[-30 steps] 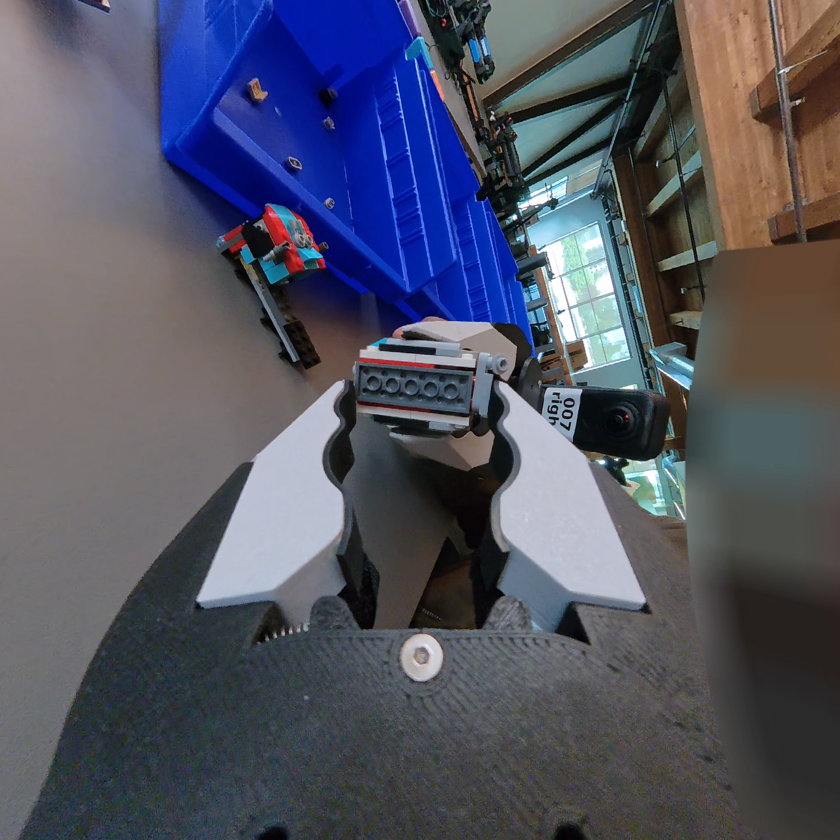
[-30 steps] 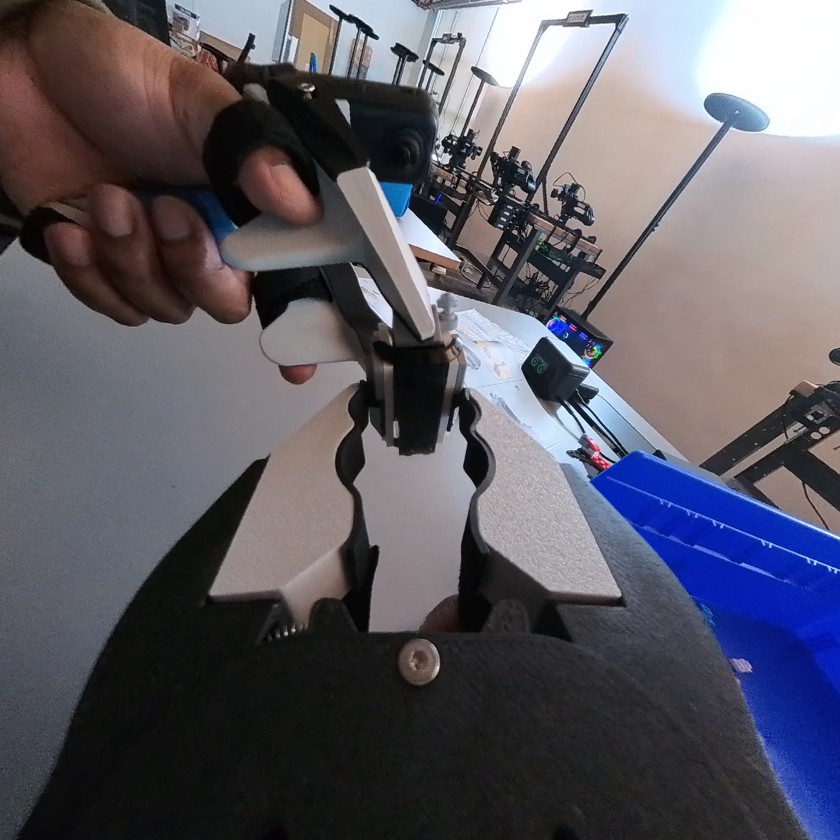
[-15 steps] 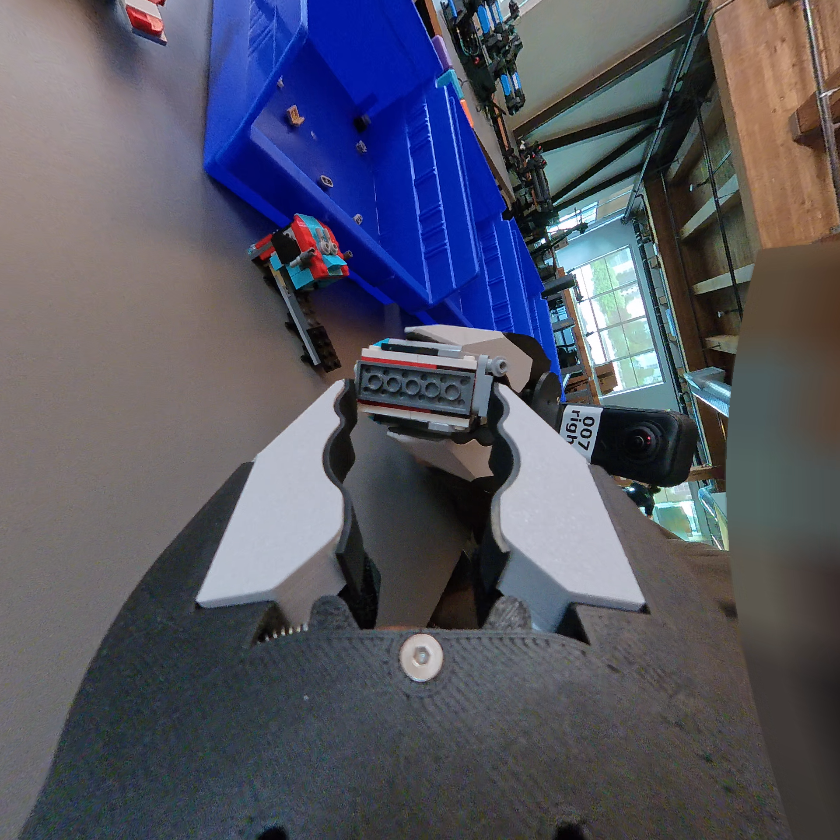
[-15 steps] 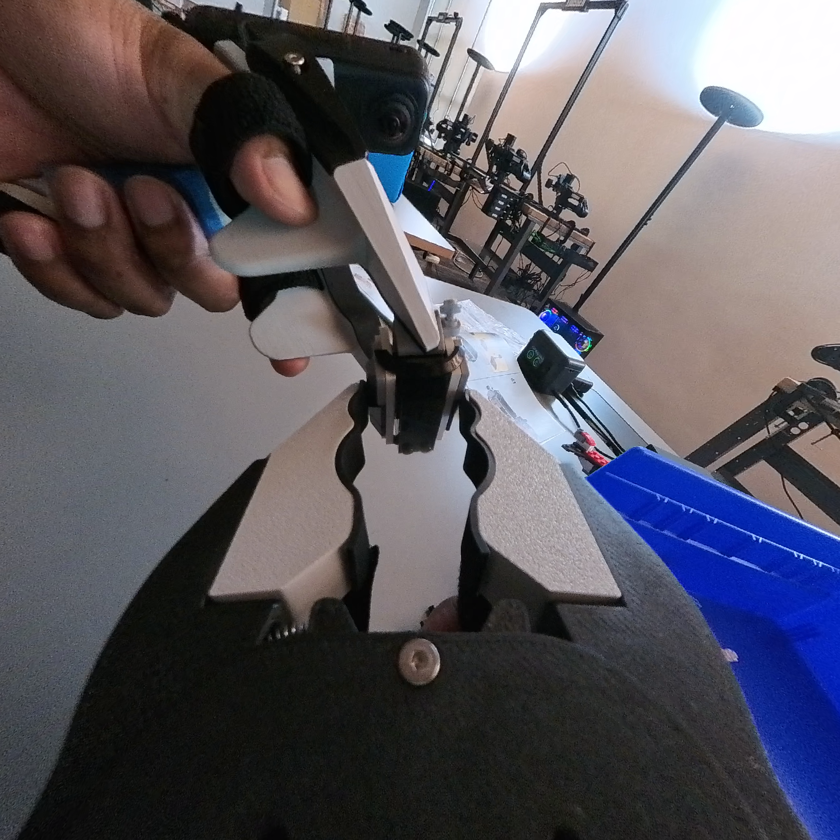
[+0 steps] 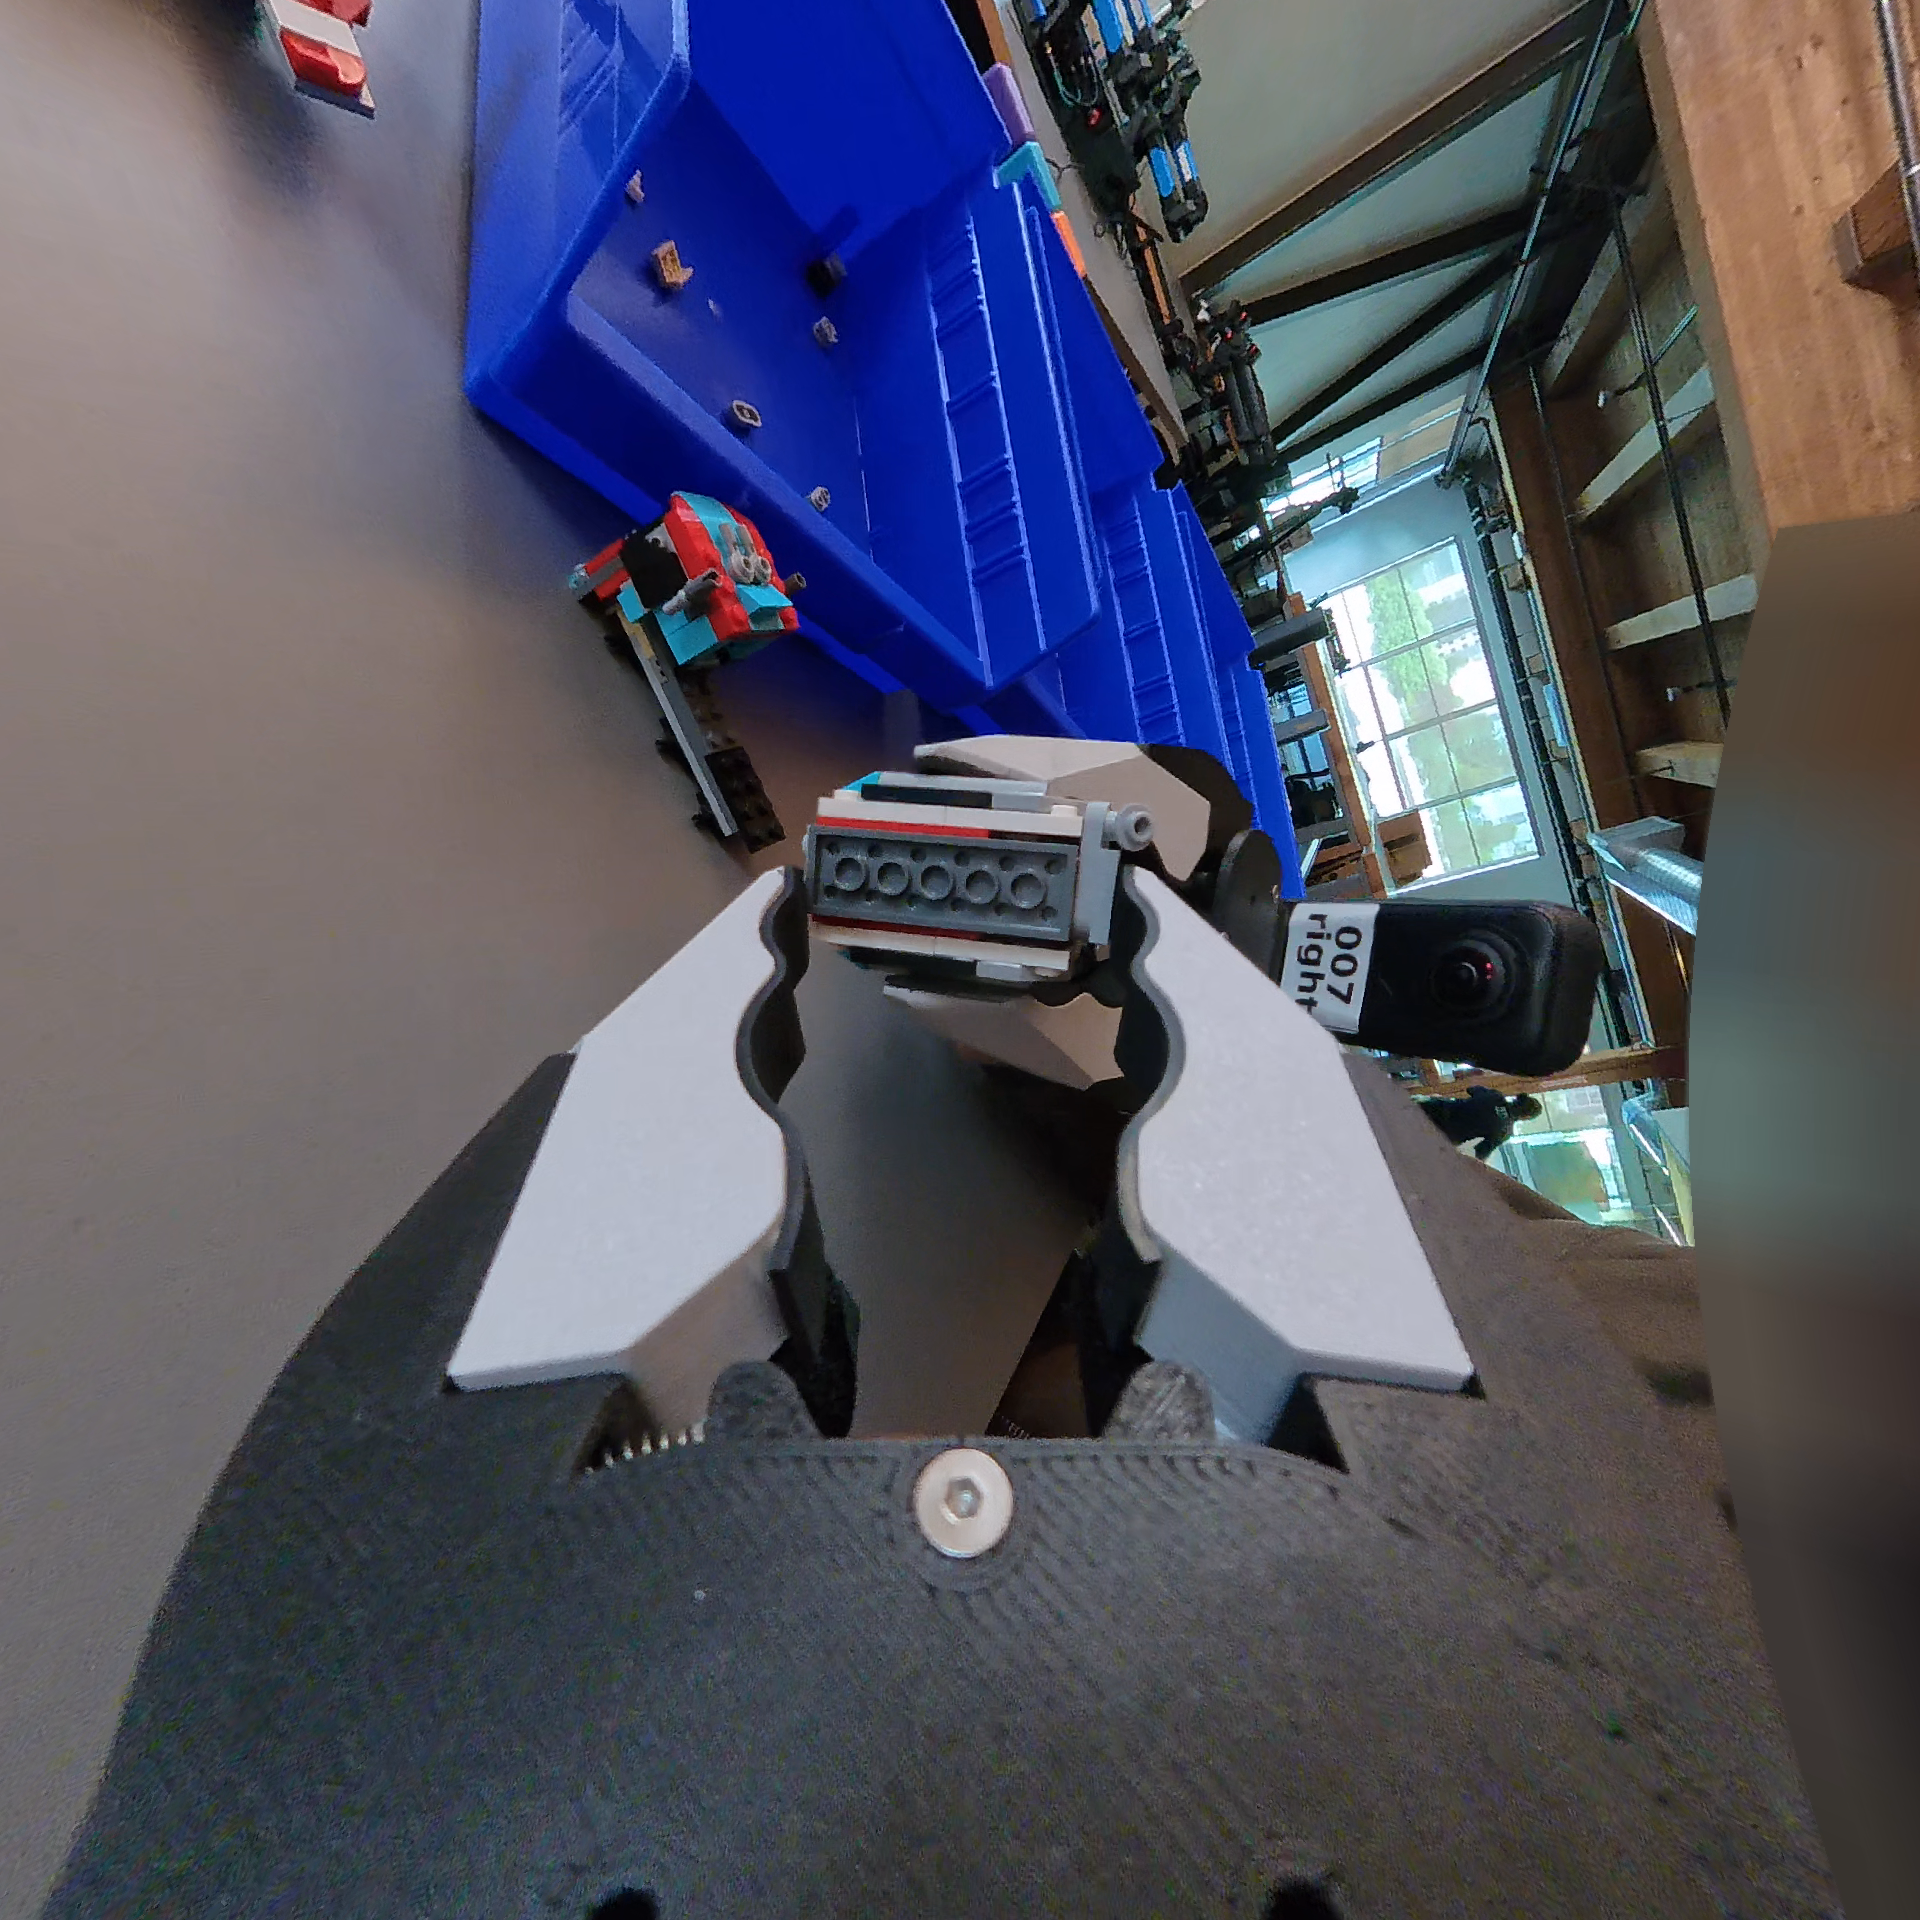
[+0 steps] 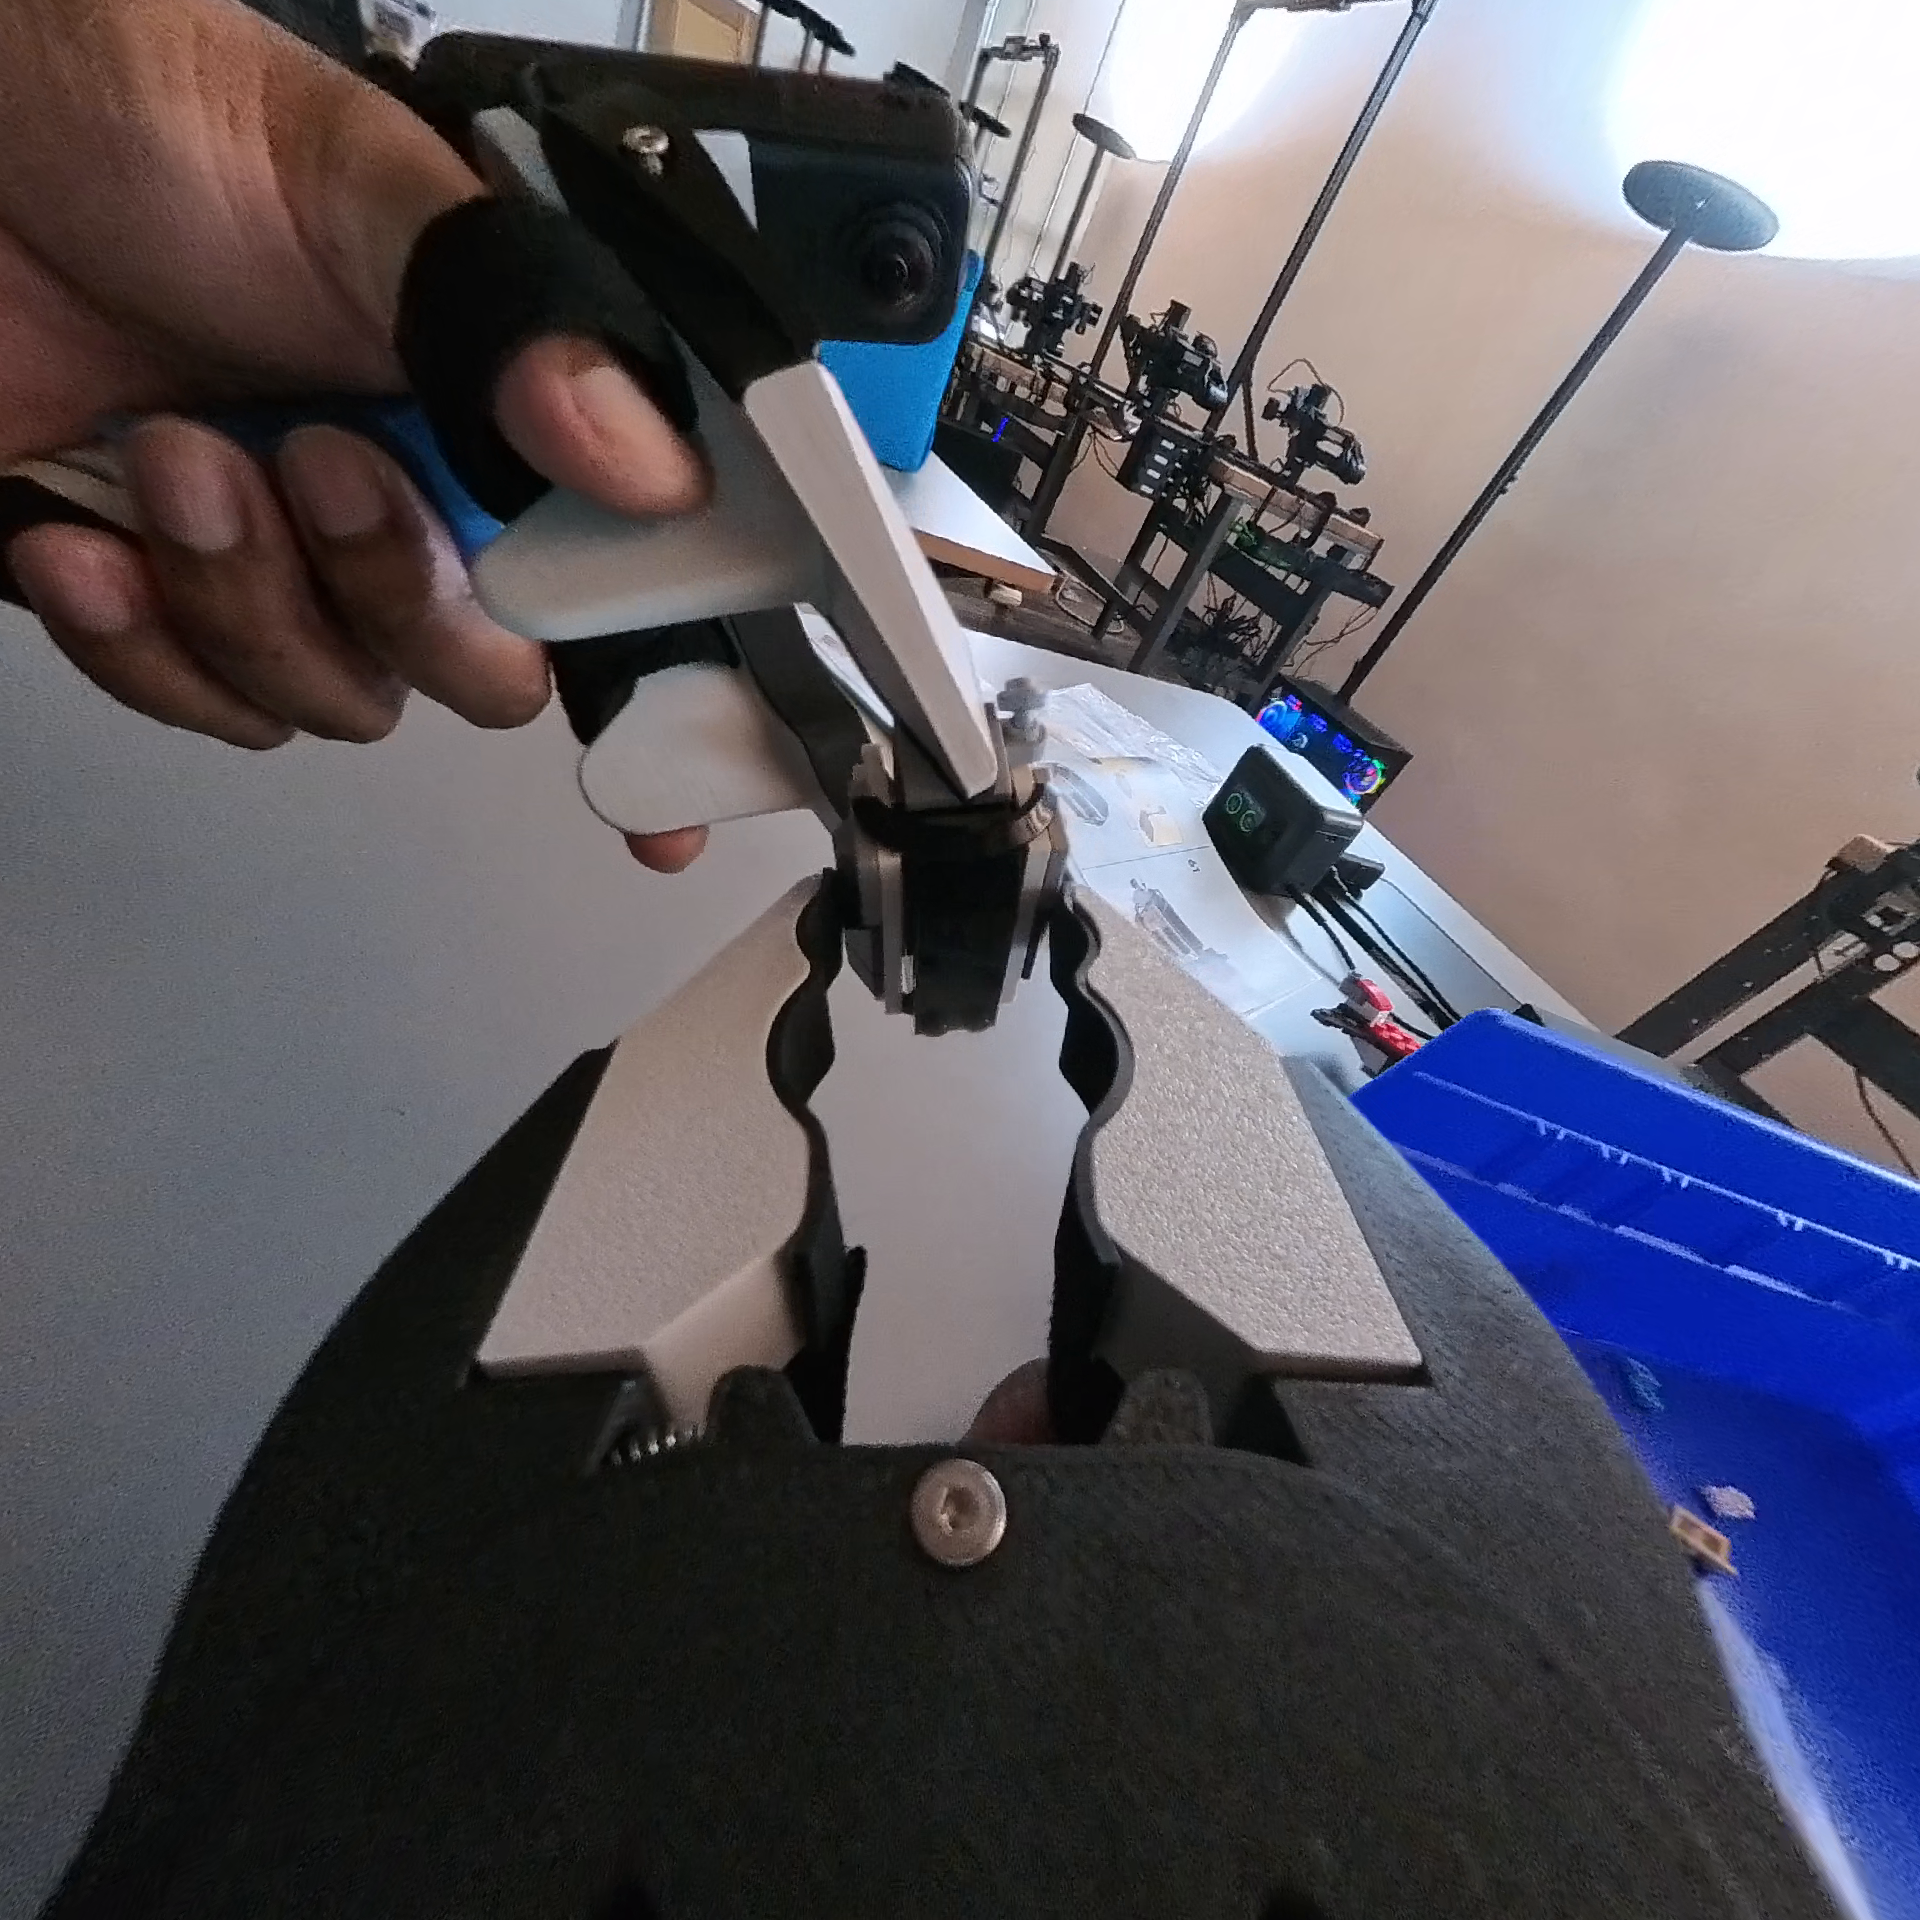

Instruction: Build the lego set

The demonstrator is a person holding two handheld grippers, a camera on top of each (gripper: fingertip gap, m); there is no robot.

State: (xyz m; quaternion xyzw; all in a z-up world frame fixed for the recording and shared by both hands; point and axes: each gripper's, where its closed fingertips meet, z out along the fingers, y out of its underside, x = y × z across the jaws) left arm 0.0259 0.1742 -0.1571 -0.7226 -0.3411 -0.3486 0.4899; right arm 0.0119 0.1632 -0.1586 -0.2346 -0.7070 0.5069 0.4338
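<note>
A wide grey desk [image 5: 208, 935] carries a row of large blue plastic bins [image 5: 790, 312], the nearest holding a few small loose pieces. Just beside that bin stands a red, teal and black toy-brick model [image 5: 691, 613] on a long grey and black base, well apart from both tools.

Held up above the desk, the left hand-held gripper [image 5: 961, 914] is clamped on a small grey, white and red toy-brick block [image 5: 951, 883], its grey studded face turned to the camera, both pads pressing on the block's ends. The right hand-held gripper [image 6: 940, 935] grips the same block [image 6: 951, 925] from the opposite side, its pads pressing on the block's flanks, so the block sits between the two tools, tip to tip. A person's hand [image 6: 239, 416] holds the left tool's handle.
</note>
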